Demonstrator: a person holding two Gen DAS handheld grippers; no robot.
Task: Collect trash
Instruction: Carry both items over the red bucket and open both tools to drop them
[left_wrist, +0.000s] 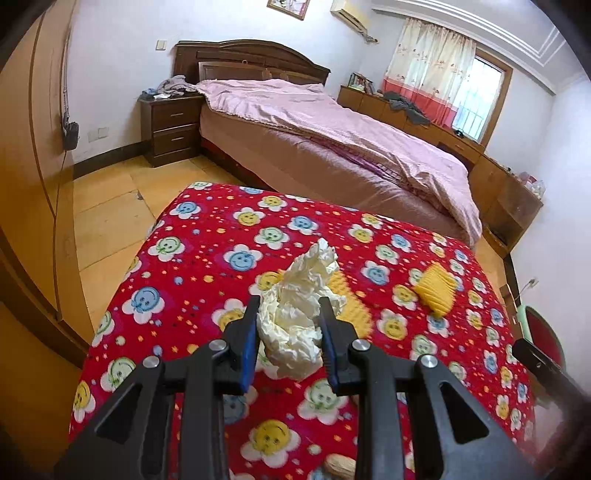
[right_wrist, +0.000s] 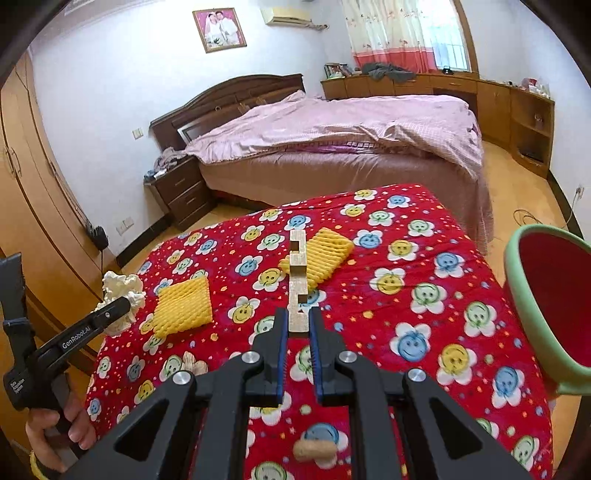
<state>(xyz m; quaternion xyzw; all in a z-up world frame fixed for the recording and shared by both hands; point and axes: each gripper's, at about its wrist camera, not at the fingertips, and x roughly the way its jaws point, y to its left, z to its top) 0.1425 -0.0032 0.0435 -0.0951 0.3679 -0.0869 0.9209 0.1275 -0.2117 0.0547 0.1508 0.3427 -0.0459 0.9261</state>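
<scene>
Currently, you are at the carrying step of the collection, with both tools loaded. Your left gripper (left_wrist: 289, 308) is clamped on a crumpled wad of white paper (left_wrist: 301, 314), held above the red smiley-flower cloth (left_wrist: 207, 236) near its left edge; the right wrist view confirms the wad (right_wrist: 120, 291) pinched at the fingertips. Your right gripper (right_wrist: 298, 320) has its jaws narrow and closed on the near end of a notched pale wooden strip (right_wrist: 298, 284), which projects forward over the cloth. The bin (right_wrist: 546, 306), green-rimmed with a red interior, sits at the right edge of the covered table, its mouth tilted toward you. Still uncollected on the cloth: two yellow foam fruit nets (right_wrist: 183, 308) (right_wrist: 325, 254), well apart from each other, and peanut shells (right_wrist: 314, 450) near the front edge. In my judgement, the next move calls for swinging the right tool rightward until the strip clears the bin rim, then releasing; the long strip could catch the rim if brought in crosswise. The left tool must cross the full width of the table to deposit its wad.
</scene>
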